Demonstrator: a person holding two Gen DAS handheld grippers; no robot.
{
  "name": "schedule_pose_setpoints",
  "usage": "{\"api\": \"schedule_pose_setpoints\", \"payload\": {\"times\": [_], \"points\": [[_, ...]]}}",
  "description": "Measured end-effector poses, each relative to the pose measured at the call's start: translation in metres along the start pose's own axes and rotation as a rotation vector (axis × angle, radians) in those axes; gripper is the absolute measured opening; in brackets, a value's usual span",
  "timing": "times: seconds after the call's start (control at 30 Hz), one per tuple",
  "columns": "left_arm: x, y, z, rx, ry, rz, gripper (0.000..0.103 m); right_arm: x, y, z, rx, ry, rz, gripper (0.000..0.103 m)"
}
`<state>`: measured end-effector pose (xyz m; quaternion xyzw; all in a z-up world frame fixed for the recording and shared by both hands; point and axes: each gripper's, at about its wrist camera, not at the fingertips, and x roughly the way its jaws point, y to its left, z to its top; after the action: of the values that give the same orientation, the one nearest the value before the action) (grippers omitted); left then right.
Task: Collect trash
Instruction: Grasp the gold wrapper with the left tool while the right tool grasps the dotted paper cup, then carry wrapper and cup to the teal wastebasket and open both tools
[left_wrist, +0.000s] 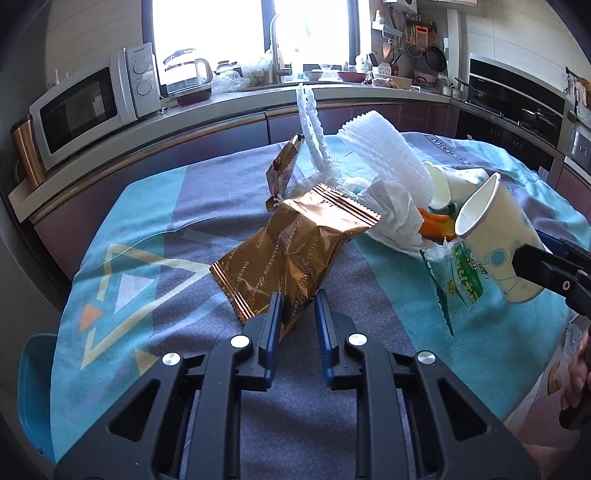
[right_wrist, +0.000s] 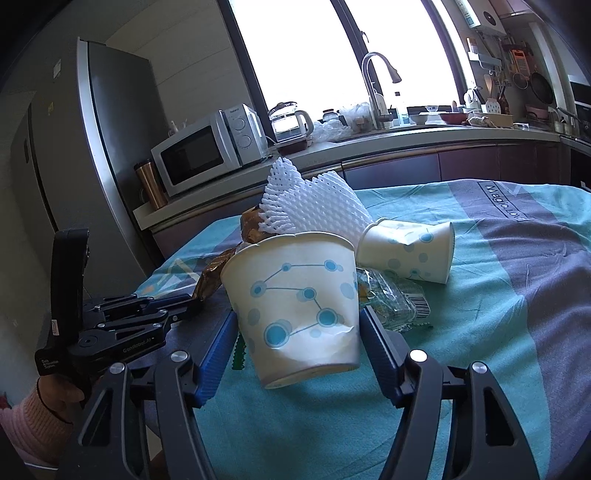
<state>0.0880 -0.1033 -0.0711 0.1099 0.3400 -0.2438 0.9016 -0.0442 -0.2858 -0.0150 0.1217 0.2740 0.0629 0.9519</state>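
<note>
A gold snack wrapper (left_wrist: 295, 240) lies on the patterned tablecloth (left_wrist: 147, 221). My left gripper (left_wrist: 298, 299) is shut on its near corner, and the foil fills the gap between the blue pads. A dotted paper cup (right_wrist: 295, 295) sits tilted between the pads of my right gripper (right_wrist: 299, 321), which is shut on it and dents its right wall. The same cup (left_wrist: 495, 236) shows in the left wrist view with a right finger (left_wrist: 535, 266) on it. Behind lie a second cup (right_wrist: 406, 254), white foam netting (left_wrist: 384, 155), a crumpled tissue (left_wrist: 395, 214) and a green sachet (left_wrist: 461, 269).
A smaller gold wrapper (left_wrist: 284, 162) stands behind the pile, with orange peel (left_wrist: 436, 223) and a clear plastic packet (right_wrist: 391, 299) near the cups. A counter with a microwave (left_wrist: 92, 107) runs along the far side. A blue chair (left_wrist: 35, 387) is at the table's left edge.
</note>
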Motion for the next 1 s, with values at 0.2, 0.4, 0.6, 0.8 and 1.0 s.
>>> {"api": "schedule_pose_setpoints", "payload": {"times": [0.2,0.4,0.6,0.8,1.0], "points": [[-0.035,0.027,-0.011,-0.077,-0.039,0.002,0.018,-0.004,0.021,0.008,-0.044,-0.016,0.058,0.065],[-0.071,0.055,-0.025,-0.140,-0.087,0.032,0.013,0.005,0.056,0.013,-0.114,-0.008,0.139,0.065],[-0.102,0.087,-0.037,-0.197,-0.113,0.080,0.009,0.024,0.088,0.016,-0.166,0.024,0.222,0.065],[-0.134,0.127,-0.053,-0.289,-0.152,0.145,0.009,0.045,0.124,0.019,-0.220,0.066,0.314,0.065],[-0.165,0.173,-0.073,-0.369,-0.174,0.269,0.009,0.073,0.169,0.021,-0.283,0.138,0.419,0.065]]}}
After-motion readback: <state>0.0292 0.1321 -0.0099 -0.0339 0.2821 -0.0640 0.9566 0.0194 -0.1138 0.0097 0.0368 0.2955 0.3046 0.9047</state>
